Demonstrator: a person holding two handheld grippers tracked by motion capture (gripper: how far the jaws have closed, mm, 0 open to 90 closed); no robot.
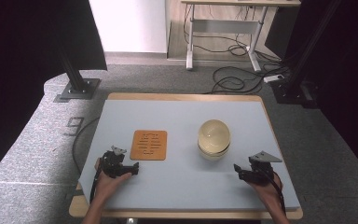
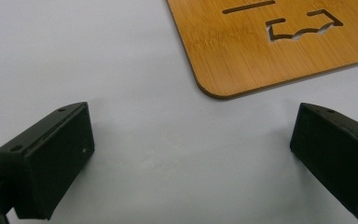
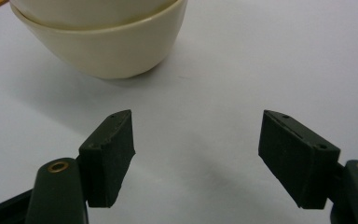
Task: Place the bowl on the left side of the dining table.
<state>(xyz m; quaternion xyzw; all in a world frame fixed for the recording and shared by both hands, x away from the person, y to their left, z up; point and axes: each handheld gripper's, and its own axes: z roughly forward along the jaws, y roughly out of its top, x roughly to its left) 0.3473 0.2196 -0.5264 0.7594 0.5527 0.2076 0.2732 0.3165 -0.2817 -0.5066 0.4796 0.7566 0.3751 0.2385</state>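
Here, bowls point(image 1: 213, 139) nr mat point(image 1: 149, 144); untouched

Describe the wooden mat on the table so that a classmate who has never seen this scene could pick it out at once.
Start at the pale blue table top. On its left half, just ahead of the left gripper, lies a flat orange-brown bamboo mat. Unlike the cream stacked bowls to its right, it is thin, square and round-cornered, with slots cut through it.

Obstacles on the table point(image 1: 121, 196): wooden mat point(image 1: 149, 144) and stacked bowls point(image 1: 214, 138) (well apart) — bare lane between them, open margins all round.
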